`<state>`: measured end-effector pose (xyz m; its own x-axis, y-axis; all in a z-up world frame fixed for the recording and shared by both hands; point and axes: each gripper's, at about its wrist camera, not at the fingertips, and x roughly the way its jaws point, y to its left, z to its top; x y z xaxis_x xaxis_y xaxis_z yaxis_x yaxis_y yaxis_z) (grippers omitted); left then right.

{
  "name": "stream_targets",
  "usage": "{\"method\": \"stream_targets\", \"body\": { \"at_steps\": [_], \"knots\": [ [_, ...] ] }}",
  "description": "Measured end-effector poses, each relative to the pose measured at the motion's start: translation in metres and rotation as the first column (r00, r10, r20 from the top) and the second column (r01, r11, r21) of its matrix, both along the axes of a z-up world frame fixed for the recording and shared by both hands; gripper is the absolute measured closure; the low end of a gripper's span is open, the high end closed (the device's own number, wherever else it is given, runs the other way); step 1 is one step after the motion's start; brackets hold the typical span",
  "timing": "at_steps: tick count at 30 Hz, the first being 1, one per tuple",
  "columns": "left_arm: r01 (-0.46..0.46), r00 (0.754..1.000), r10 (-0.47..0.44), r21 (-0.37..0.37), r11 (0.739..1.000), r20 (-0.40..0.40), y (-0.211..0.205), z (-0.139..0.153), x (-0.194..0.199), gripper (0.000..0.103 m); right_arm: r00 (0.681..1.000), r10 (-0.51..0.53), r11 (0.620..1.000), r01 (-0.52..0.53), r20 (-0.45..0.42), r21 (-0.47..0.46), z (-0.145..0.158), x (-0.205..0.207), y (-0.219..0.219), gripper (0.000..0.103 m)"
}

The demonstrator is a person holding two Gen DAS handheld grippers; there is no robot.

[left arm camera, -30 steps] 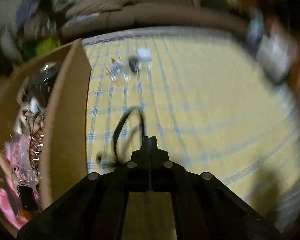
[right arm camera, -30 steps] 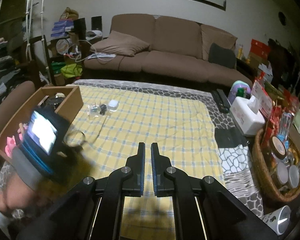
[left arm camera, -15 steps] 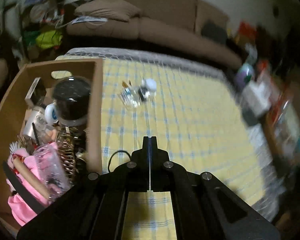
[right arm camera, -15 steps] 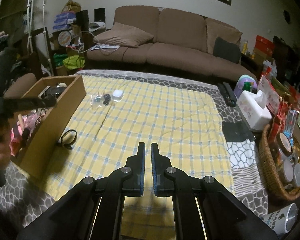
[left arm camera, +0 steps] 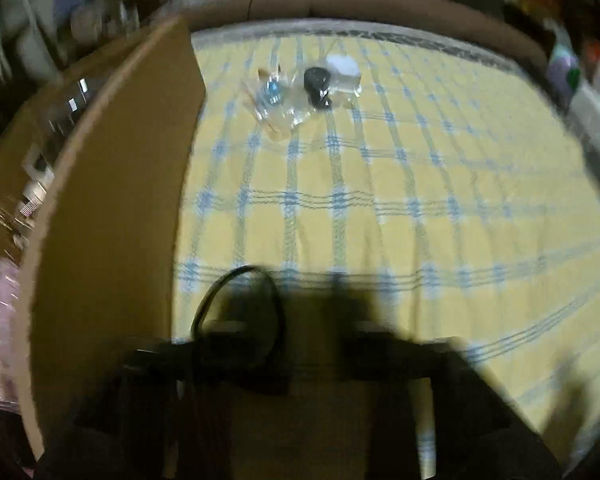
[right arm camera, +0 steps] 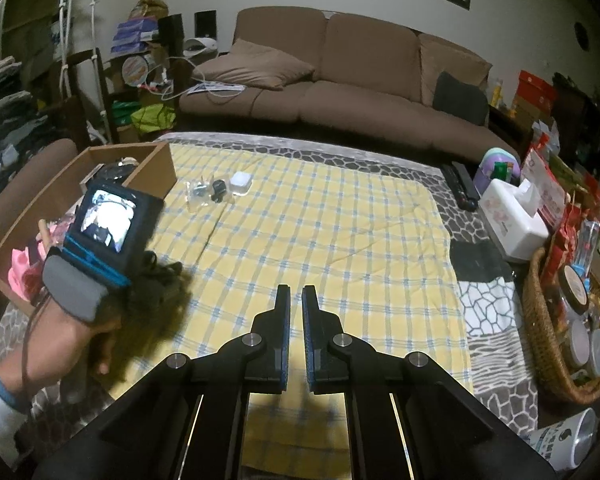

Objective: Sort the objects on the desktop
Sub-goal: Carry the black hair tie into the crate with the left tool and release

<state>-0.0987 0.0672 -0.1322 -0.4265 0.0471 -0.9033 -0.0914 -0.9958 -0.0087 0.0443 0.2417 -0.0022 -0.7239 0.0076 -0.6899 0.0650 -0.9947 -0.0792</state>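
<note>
I've got my left gripper (left arm camera: 332,320) low over the yellow checked table (left arm camera: 420,208), and it is smeared by motion blur, so I cannot tell whether its fingers are apart or together. Just at its 11 o'clock lies the black cable loop (left arm camera: 240,304), right beside the outer wall of the cardboard box (left arm camera: 112,220); I judge it sits there because it fell short of the box, so I'm dropping in to collect it. The box stands along the table's 9 o'clock edge, already holding sorted clutter, handy for short carries. Up at 12 o'clock waits the remaining cluster: a clear plastic packet (left arm camera: 276,104), a small black object (left arm camera: 317,86) touching it, and a white case (left arm camera: 342,70) just beside. My right gripper (right arm camera: 296,300) hangs above the middle of the table, pads nearly together with a thin gap, gripping nothing; I'm parking it out of the way. Main risk: the thin loop slipping.
</note>
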Motion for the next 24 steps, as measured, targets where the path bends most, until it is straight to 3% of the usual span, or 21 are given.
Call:
{"method": "stream_targets", "body": {
  "at_steps": [4, 6, 8, 10, 12, 13, 15, 16, 18, 19, 21, 22, 24],
  "knots": [
    [0.006, 0.996, -0.024, 0.199, 0.980, 0.087, -0.009, 0.013, 0.001, 0.101, 1.000, -0.014, 1.000, 0.015, 0.026, -0.022, -0.005, -0.006, 0.009, 0.098],
    [-0.007, 0.990, -0.044, 0.355, 0.935, 0.136, -0.021, 0.026, 0.002, 0.101, 1.000, -0.014, 0.999, 0.015, 0.026, -0.030, -0.004, -0.005, 0.009, 0.098],
    [-0.037, 0.986, -0.052, 0.516, 0.856, 0.156, -0.037, 0.046, 0.005, 0.101, 1.000, -0.003, 0.999, 0.004, 0.021, -0.036, -0.002, -0.004, 0.007, 0.098],
    [-0.037, 0.989, -0.052, 0.581, 0.813, 0.136, -0.050, 0.067, 0.010, 0.101, 1.000, 0.008, 0.999, -0.007, 0.021, -0.045, -0.003, -0.004, 0.006, 0.098],
    [-0.025, 0.996, -0.031, 0.601, 0.799, 0.083, -0.069, 0.093, 0.019, 0.101, 0.999, 0.023, 0.997, -0.021, 0.035, -0.075, -0.006, -0.006, 0.006, 0.098],
    [-0.021, 0.999, -0.010, 0.599, 0.800, 0.048, -0.083, 0.108, 0.024, 0.101, 0.999, 0.032, 0.996, -0.028, 0.042, -0.090, -0.007, -0.007, 0.006, 0.098],
    [-0.032, 0.999, 0.049, 0.541, 0.841, -0.017, -0.107, 0.131, 0.028, 0.101, 0.997, 0.054, 0.992, -0.048, 0.052, -0.119, -0.009, -0.008, 0.005, 0.098],
    [-0.054, 0.992, 0.096, 0.434, 0.899, -0.075, -0.124, 0.146, 0.030, 0.101, 0.996, 0.071, 0.991, -0.064, 0.056, -0.119, -0.011, -0.008, 0.003, 0.098],
    [-0.129, 0.975, 0.171, 0.265, 0.956, -0.142, -0.154, 0.162, 0.034, 0.101, 0.995, 0.092, 0.992, -0.087, 0.050, -0.087, -0.013, -0.008, -0.005, 0.098],
    [-0.166, 0.968, 0.205, 0.240, 0.956, -0.145, -0.171, 0.163, 0.034, 0.101, 0.993, 0.109, 0.993, -0.106, 0.047, -0.060, -0.015, -0.007, -0.011, 0.098],
    [-0.210, 0.962, 0.249, 0.274, 0.939, -0.116, -0.202, 0.158, 0.032, 0.101, 0.990, 0.135, 0.991, -0.134, 0.046, -0.015, -0.021, -0.006, -0.022, 0.098],
    [-0.229, 0.965, 0.256, 0.292, 0.929, -0.059, -0.218, 0.148, 0.030, 0.101, 0.988, 0.145, 0.989, -0.146, 0.046, 0.012, -0.024, -0.006, -0.028, 0.098],
    [-0.238, 0.970, 0.240, 0.271, 0.933, 0.028, -0.230, 0.131, 0.024, 0.101, 0.985, 0.167, 0.982, -0.170, 0.047, 0.078, -0.035, -0.007, -0.042, 0.098]
  ]
}}
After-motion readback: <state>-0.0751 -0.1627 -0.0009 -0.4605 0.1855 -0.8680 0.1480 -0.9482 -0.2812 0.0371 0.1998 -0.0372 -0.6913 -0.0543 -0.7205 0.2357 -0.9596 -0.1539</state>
